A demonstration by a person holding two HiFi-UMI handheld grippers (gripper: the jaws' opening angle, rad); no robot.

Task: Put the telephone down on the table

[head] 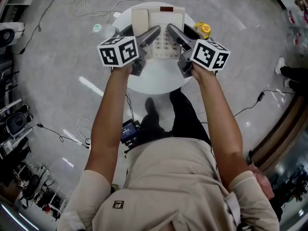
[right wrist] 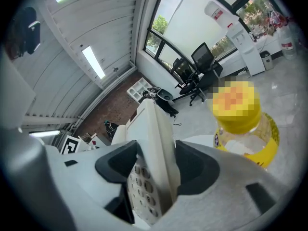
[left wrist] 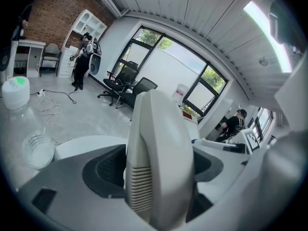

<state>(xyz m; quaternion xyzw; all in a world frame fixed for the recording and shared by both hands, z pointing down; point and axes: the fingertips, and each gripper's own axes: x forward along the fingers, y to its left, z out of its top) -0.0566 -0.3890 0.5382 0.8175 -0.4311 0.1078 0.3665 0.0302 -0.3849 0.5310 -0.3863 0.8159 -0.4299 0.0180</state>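
My left gripper (head: pixel 153 34) is pinching the telephone (head: pixel 166 18) by its handset (head: pixel 140 19) side, right gripper (head: pixel 173 32) clamped on the keypad (head: pixel 165 45) side, up by the table (head: pixel 154 83) far edge.

The cream plastic telephone (head: pixel 161 28) has pale grey keys and a dark red window at its top. The round table (head: pixel 159 81) is plain white. The left gripper (head: pixel 153 32) and right gripper (head: pixel 173 32) are grey with dark pads, their cubes white with black squares. At the tabletop's left edge a clear plastic bottle (head: pixel 102 29) has a white cap spotted green. At the right edge stands a yellow-capped, yellow-labelled bottle (head: pixel 203 29).
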